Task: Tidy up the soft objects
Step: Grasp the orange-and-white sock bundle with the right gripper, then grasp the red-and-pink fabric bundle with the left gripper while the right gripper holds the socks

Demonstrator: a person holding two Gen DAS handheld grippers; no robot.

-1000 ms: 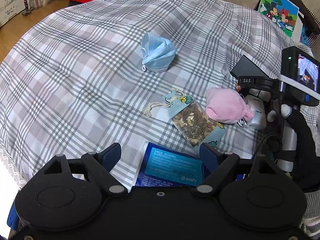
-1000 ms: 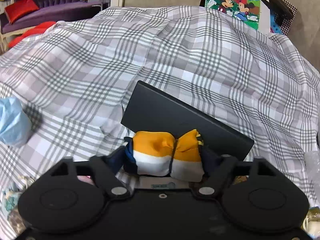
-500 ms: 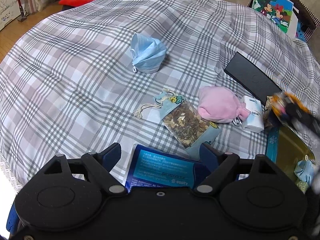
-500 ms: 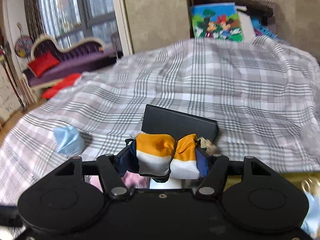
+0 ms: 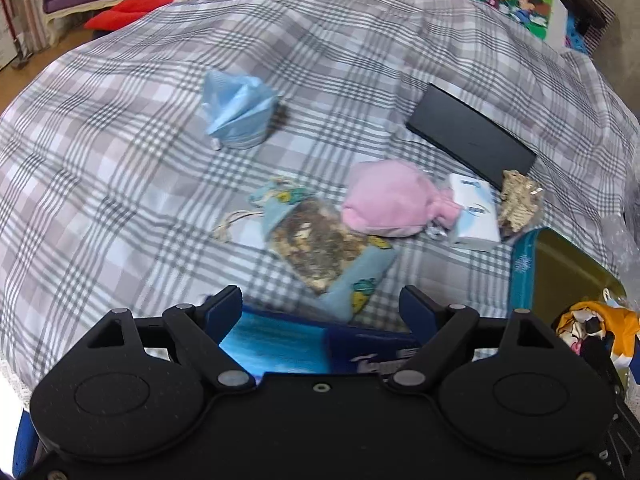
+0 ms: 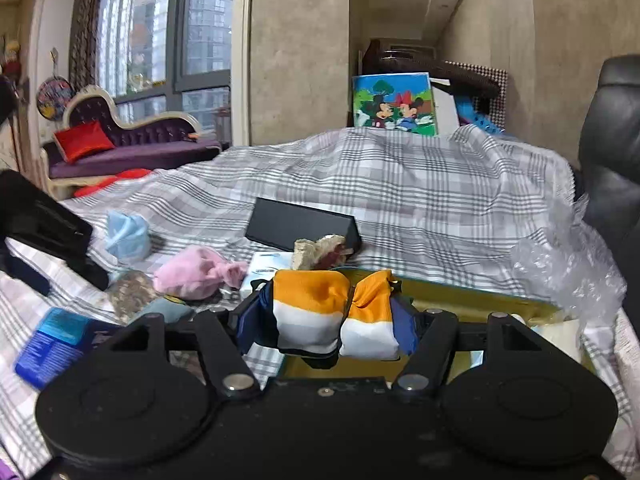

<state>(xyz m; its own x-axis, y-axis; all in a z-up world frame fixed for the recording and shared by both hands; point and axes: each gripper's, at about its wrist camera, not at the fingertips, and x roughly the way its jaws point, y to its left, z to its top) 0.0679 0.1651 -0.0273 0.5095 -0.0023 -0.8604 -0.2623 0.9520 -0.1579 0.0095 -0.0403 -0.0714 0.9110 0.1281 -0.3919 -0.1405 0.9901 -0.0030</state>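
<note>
The right gripper [image 6: 334, 314] is squeezing an orange-and-white soft bundle [image 6: 320, 312] between its jaws, hovering over the gold-lined tin [image 6: 460, 300] just ahead. The left gripper [image 5: 322, 306] is holding its jaws apart above a blue packet [image 5: 276, 346], with a pink pouch [image 5: 384, 200] lying farther ahead on the plaid cloth [image 5: 120, 160].

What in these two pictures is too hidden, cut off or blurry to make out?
- Blue packet, left wrist view: near end hidden behind the left claw; print blurred.
- Gold-lined box, right wrist view: its inside is mostly hidden behind the orange-and-white pouch pinched in the right claw.
- The same box, left wrist view: cut off by the right edge.
- White pack: label too small to read.
</note>
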